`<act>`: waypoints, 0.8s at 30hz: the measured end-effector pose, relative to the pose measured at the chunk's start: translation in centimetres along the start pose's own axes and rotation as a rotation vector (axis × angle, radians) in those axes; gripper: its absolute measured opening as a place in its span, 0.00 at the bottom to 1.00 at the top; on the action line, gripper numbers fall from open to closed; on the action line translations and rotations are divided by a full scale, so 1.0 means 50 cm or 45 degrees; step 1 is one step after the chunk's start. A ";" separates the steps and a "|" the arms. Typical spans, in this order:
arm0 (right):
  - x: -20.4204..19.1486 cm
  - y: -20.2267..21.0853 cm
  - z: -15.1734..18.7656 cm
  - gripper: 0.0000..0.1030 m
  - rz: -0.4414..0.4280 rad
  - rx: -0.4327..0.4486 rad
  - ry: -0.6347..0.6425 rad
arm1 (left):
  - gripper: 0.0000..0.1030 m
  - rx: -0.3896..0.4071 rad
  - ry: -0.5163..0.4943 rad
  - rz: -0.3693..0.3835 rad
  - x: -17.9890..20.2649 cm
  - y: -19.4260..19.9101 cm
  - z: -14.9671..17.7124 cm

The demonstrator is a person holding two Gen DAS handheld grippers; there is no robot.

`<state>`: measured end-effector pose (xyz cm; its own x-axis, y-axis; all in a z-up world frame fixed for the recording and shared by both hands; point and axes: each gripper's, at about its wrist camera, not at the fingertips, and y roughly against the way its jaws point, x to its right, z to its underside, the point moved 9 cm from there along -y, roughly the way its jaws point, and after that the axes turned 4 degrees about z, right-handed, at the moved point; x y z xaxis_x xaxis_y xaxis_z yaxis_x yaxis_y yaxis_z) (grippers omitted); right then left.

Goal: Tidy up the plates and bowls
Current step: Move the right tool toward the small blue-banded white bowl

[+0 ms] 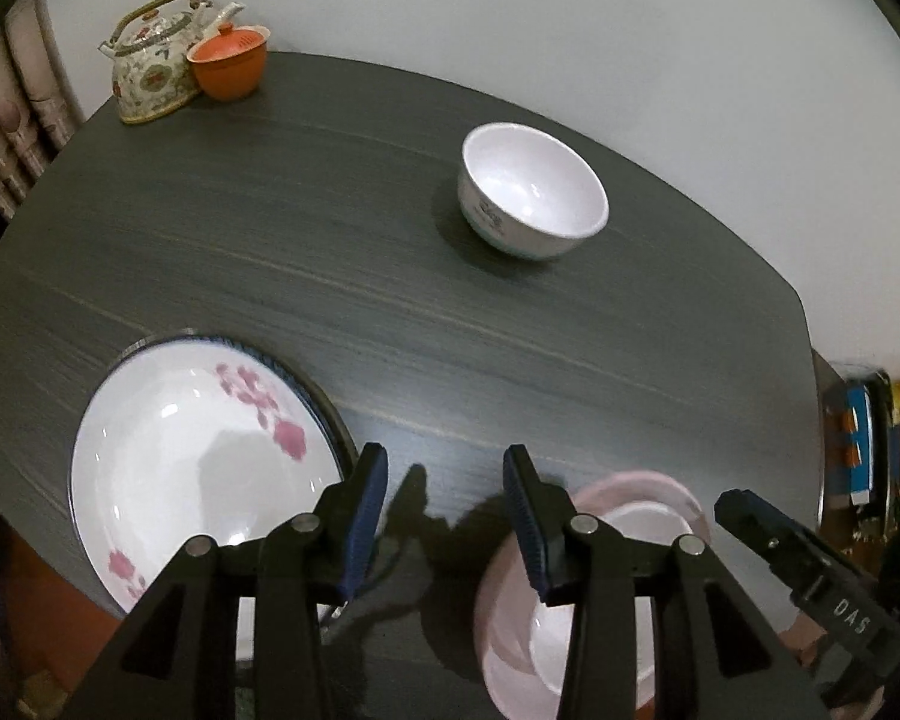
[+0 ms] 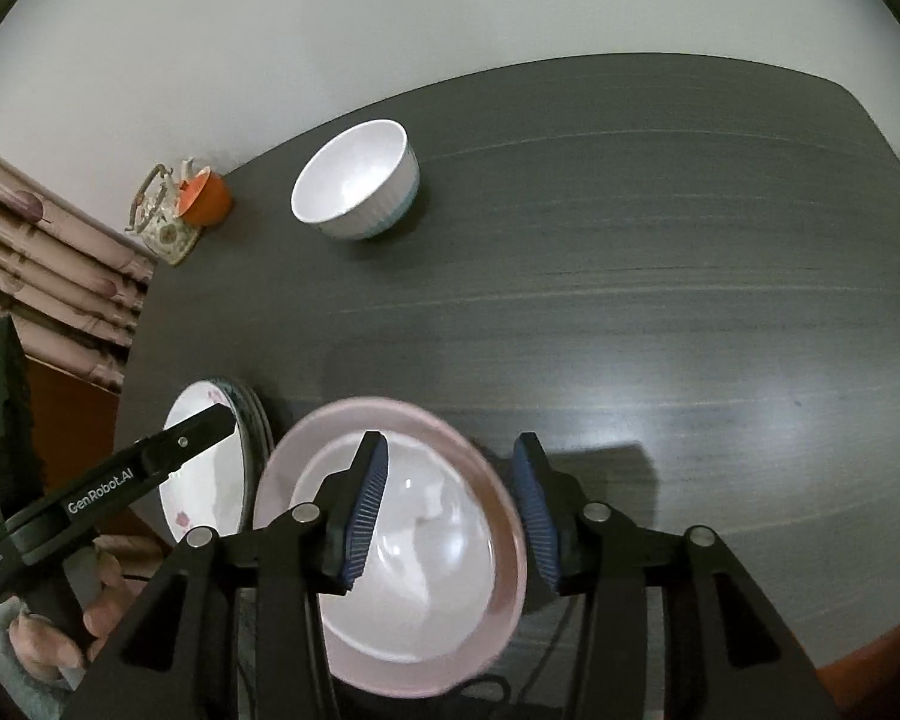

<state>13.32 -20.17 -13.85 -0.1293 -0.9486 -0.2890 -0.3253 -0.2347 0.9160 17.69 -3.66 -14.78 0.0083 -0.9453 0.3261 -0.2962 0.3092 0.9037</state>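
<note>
Under the right gripper (image 2: 450,498), whose spread fingers straddle the rim of a white bowl (image 2: 414,546) nested in the pink bowl (image 2: 498,540) on the dark table (image 2: 630,300), a shallow pinch could slip, while the left gripper (image 1: 447,516) hovers open near the flowered plates (image 1: 198,468).

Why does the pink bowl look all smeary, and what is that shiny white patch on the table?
In the left wrist view the pink bowl is smeared by motion blur, while the white bowl farther back stays fairly sharp. In the right wrist view the shiny patch on the table is glare from a light, and the fisheye lens bends the table's edge.
</note>
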 end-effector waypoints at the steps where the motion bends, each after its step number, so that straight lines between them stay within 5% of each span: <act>1: -0.001 -0.005 -0.007 0.41 -0.018 -0.003 0.003 | 0.40 0.010 0.002 -0.004 -0.003 -0.001 -0.006; 11: 0.009 -0.061 -0.085 0.44 -0.054 -0.042 0.019 | 0.40 -0.008 0.033 -0.058 -0.034 -0.051 -0.062; 24: 0.012 -0.138 -0.224 0.46 -0.038 -0.061 0.044 | 0.46 0.021 0.096 0.067 -0.017 -0.122 -0.238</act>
<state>25.96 -21.51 -17.25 -0.0872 -0.9476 -0.3073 -0.2833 -0.2722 0.9196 30.84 -3.50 -17.28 0.0643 -0.9170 0.3936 -0.3139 0.3558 0.8803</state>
